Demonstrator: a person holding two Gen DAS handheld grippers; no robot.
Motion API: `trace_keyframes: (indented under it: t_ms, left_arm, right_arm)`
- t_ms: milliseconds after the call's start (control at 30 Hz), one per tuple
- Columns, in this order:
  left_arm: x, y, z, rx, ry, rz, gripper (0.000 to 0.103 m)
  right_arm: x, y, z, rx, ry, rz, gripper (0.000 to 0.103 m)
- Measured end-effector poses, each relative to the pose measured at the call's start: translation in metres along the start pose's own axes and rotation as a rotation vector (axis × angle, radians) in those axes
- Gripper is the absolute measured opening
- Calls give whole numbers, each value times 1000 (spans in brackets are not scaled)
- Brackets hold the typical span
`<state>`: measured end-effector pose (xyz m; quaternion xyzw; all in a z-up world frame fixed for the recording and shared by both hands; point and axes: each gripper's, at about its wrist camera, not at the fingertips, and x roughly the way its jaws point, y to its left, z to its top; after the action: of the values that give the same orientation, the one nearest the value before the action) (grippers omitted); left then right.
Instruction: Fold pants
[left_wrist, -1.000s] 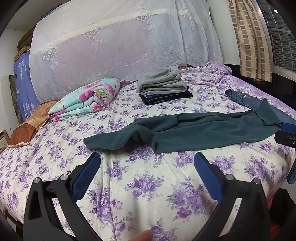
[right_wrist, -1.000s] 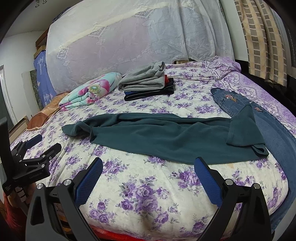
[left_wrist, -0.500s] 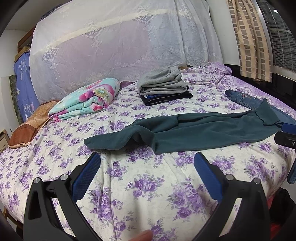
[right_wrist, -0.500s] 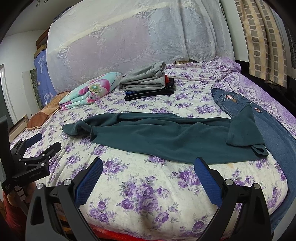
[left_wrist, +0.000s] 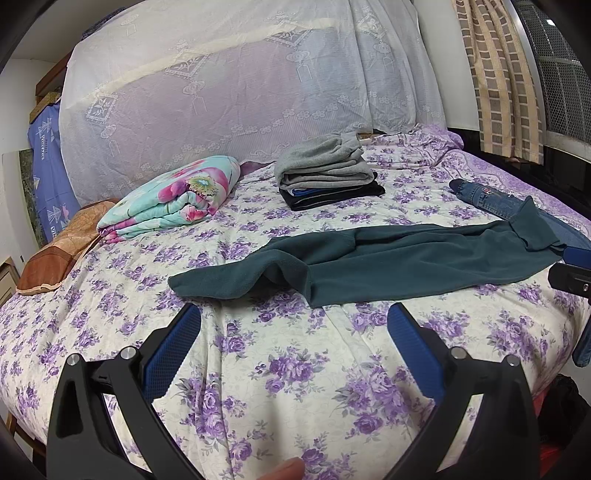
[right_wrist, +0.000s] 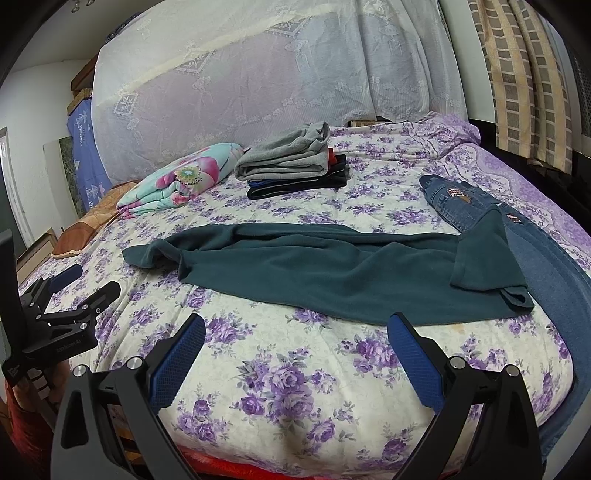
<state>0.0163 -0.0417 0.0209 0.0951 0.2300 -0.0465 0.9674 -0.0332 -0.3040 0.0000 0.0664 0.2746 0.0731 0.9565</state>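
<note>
Lying lengthwise across the floral bedspread (left_wrist: 288, 373), the teal fleece pants (right_wrist: 332, 280) overlap the jeans (right_wrist: 458, 199) — both left gripper (left_wrist: 293, 341) and right gripper (right_wrist: 295, 343) hover spread wide, empty. Best to pinch waistband and cuff ends together — then fold evenly.

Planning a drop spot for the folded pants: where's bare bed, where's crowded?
Free: near edge in front of the teal pants; strip between them and the folded stack. Crowded: right side, where the pants overlap the jeans.

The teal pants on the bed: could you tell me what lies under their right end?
The teal pants overlap blue jeans at that end; the floral bedsheet lies under the rest. The jeans' covered part is hidden.
</note>
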Motion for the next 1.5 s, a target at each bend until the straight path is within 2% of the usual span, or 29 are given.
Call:
trace_keyframes:
  t_ms: [600,733,800,1000,1100,1200,1300,1367,1433,1500]
  left_arm:
    - [1,0,0,0,0,0,98]
    - [7,5,0,10,19,-17,98]
    - [15,11,0,-2,49,-41,98]
    - [55,44,-7,-159,177,-152,98]
    - [75,53,-12,-185,214,-140,98]
    - [90,59,-16,-235,249,-137,98]
    - [112,71,-24,-375,319,-178,98]
    - [128,75,-26,-432,369,-185,98]
    - [133,73,-20,-424,373,-161,98]
    - [139,70,-14,-406,380,-160,98]
  right_arm:
    - [1,0,0,-7,5,-2,99]
    - [5,-5,-2,0,17,5,99]
    - [9,-19,-4,37,39,8,99]
    - [9,-77,-14,142,67,22,99]
    - [12,-117,-19,245,70,34,99]
    - [25,-158,-22,407,98,109,99]
    - [34,-186,-23,538,107,227,99]
    - [33,-195,-16,553,107,253,99]
    - [28,-200,-9,535,100,250,99]
    - [16,-205,0,485,53,192,99]
